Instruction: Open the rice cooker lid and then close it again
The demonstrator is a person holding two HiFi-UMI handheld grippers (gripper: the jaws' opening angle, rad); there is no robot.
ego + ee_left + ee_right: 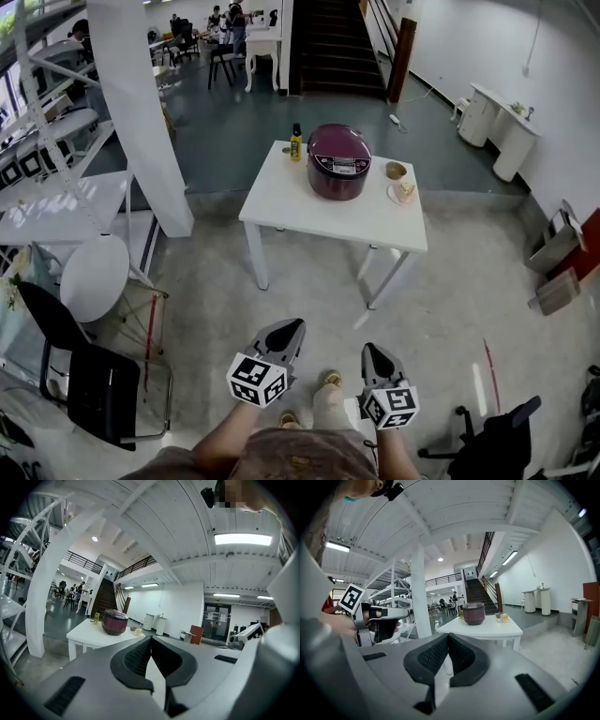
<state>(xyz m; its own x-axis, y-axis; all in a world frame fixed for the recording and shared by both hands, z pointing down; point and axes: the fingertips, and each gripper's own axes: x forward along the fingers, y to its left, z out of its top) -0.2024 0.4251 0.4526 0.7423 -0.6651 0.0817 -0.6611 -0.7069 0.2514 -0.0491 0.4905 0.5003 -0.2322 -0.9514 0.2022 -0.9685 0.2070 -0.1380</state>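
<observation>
1. Open hall, concrete floor. A white table [309,211] stands well ahead, with the rice cooker [338,161] at its far edge, lid down.
2. Judged: rigid, fairly heavy body with a glossy hinged lid. Press the front latch, then lift at the lid's front lip.
3. Left gripper [296,326] and right gripper [369,349]: jaws closed on nothing, well short of the cooker.

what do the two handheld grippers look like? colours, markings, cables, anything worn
The left gripper and right gripper match: grey bodies tapering to a point, with black ribbed pads lining the jaws and black slots on the body. Each carries a white cube with black square markers. No cables show. No sleeves on the forearms; there is a brownish garment at the waist.
</observation>
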